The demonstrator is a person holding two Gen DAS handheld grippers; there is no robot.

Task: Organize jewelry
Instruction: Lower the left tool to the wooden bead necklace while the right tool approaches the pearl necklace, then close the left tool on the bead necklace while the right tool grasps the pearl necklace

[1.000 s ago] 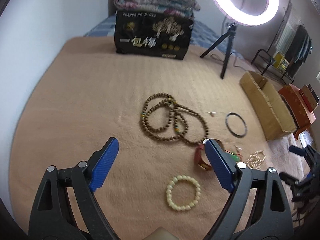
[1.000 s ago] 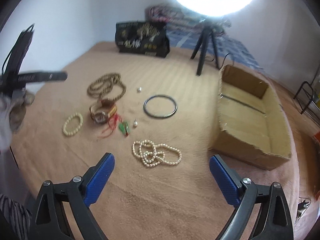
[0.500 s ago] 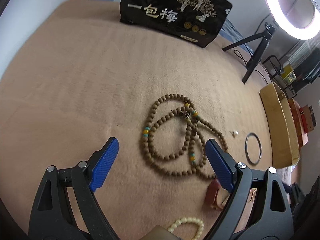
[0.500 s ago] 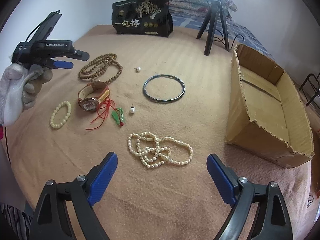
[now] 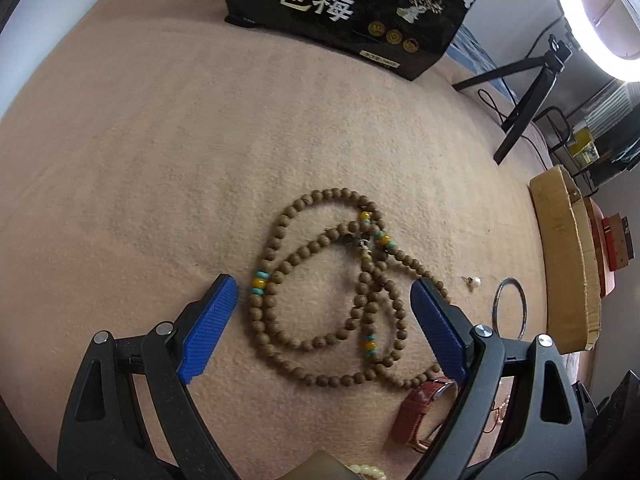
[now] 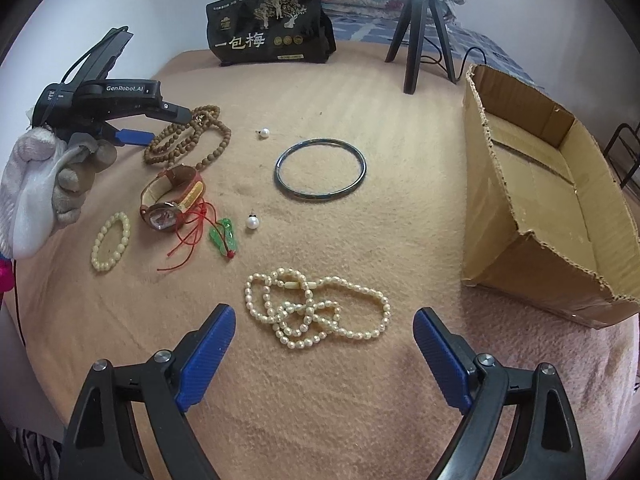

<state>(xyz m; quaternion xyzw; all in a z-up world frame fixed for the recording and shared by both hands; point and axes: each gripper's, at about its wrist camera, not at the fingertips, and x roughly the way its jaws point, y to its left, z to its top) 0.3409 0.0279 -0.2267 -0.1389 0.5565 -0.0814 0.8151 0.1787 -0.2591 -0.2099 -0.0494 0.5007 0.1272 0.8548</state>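
A long brown wooden bead necklace [image 5: 280, 236] lies coiled on the tan blanket [image 5: 160, 160]. My left gripper [image 5: 322, 284] hangs open just above it, one blue finger on each side of the coil, touching nothing. In the right wrist view a white pearl necklace [image 6: 304, 320] lies tangled between the open fingers of my right gripper [image 6: 324, 312], which hovers above it. That view also shows the left gripper [image 6: 132, 136], held in a gloved hand [image 6: 44, 192] over the wooden beads [image 6: 188, 140].
A brown-strapped watch [image 6: 168, 200], a cream bead bracelet [image 6: 110, 240], a green pendant on red cord [image 6: 222, 236], two pearl earrings [image 6: 252, 222] and a dark bangle [image 6: 362, 168] lie around. An open cardboard box [image 6: 484, 200] stands right. Black bag [image 6: 268, 28] and tripod [image 6: 416, 32] stand behind.
My left gripper moved forward and down, from over the cream bracelet to over the wooden necklace. The right gripper sank closer to the pearl necklace.
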